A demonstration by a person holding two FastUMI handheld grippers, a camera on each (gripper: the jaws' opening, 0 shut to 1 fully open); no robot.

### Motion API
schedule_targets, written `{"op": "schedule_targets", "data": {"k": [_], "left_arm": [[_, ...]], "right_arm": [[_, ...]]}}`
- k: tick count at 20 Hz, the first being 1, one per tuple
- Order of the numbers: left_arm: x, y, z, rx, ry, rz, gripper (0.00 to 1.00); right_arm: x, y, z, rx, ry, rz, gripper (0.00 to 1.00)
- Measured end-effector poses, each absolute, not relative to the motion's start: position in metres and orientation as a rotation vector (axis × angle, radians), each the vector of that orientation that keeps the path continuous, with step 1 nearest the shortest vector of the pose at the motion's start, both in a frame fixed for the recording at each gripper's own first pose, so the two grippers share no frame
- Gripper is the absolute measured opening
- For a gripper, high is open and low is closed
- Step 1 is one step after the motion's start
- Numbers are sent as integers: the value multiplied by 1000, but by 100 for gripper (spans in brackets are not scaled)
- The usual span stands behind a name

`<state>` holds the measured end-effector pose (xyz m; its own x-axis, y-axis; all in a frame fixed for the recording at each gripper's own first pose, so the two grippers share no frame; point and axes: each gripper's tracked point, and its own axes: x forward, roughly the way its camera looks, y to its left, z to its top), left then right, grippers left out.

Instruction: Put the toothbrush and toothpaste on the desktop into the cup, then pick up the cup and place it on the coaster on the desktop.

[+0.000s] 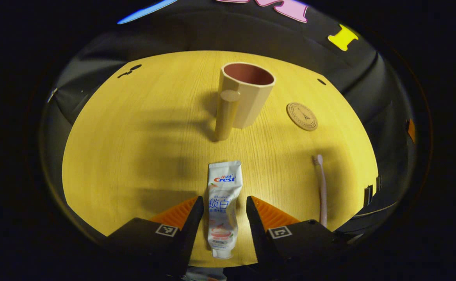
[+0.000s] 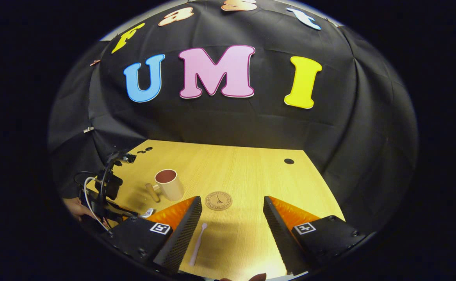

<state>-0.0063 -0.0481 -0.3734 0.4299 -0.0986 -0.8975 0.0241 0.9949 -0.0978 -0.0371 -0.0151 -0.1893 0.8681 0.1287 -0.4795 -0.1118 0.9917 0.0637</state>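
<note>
On the wooden desktop (image 1: pixel 134 156), the left gripper (image 1: pixel 225 212) straddled the flat-lying toothpaste (image 1: pixel 223 207) with jaws open, ready to close on it for the cup (image 1: pixel 247 93), while the right gripper (image 2: pixel 232 222) hung open above the toothbrush (image 2: pixel 197 244) near the coaster (image 2: pixel 218 200).

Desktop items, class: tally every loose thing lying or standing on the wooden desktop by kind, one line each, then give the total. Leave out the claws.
Cup: 1
Coaster: 1
Toothpaste tube: 1
Toothbrush: 1
Total: 4
</note>
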Motion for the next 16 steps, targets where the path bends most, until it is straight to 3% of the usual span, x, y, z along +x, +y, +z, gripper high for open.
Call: {"op": "schedule_targets", "data": {"k": [1, 2, 3, 6, 7, 16], "left_arm": [[-7, -50, -378, -69, 1143, -77, 66], [-6, -51, -381, -66, 1162, -80, 48], [-7, -52, -382, -56, 1175, -73, 53], [-8, -55, -384, -44, 1195, -78, 43], [-9, -55, -385, -43, 1205, -77, 34], [-8, -54, -386, 35, 1213, -90, 26]], "right_arm": [[-35, -16, -192, 40, 512, 131, 97], [-34, -15, -195, 44, 519, 138, 97], [-33, -15, -197, 45, 525, 144, 97], [-32, -12, -204, 42, 543, 162, 97], [-31, -10, -208, 42, 557, 168, 97], [-57, 30, -266, 63, 800, 247, 98]]}}
